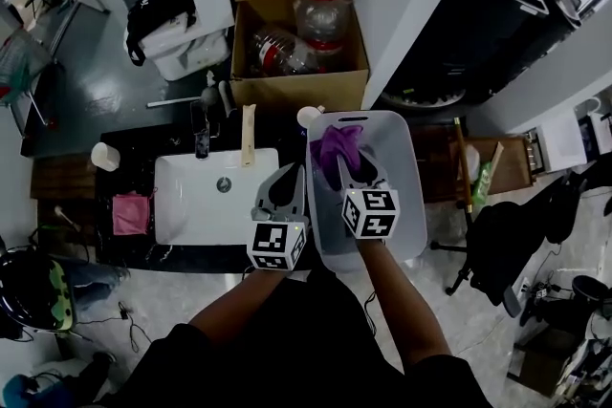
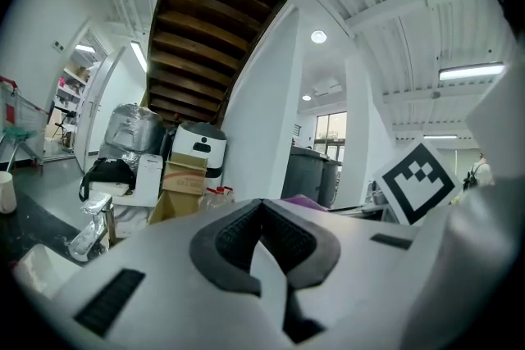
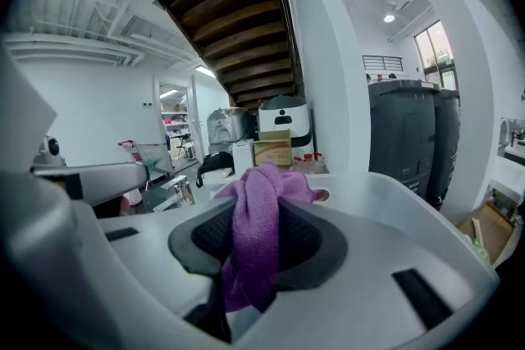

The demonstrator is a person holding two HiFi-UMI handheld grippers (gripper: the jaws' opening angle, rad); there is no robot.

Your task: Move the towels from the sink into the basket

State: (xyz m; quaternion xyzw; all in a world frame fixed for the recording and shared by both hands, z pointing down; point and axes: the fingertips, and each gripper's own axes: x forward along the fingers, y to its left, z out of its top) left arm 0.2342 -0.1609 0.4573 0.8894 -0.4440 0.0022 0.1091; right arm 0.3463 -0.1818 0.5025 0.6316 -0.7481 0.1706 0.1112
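Note:
My right gripper (image 1: 352,169) is shut on a purple towel (image 1: 339,146) and holds it over the far end of the pale grey basket (image 1: 406,205). In the right gripper view the towel (image 3: 256,234) hangs bunched between the dark pads (image 3: 308,242), with the basket's rim (image 3: 426,217) beyond. The white sink (image 1: 182,205) lies to the left and shows no towel in its bowl. My left gripper (image 1: 284,177) hovers at the sink's right edge, next to the basket. In its own view the left gripper (image 2: 262,213) has its jaws together with nothing between them.
A pink cloth (image 1: 131,213) lies on the dark counter left of the sink. A faucet (image 1: 203,134), a white cup (image 1: 105,156) and a wooden stick (image 1: 249,137) stand behind the sink. Beyond is a cardboard box (image 1: 298,81) of bottles. A black chair (image 1: 497,244) is at the right.

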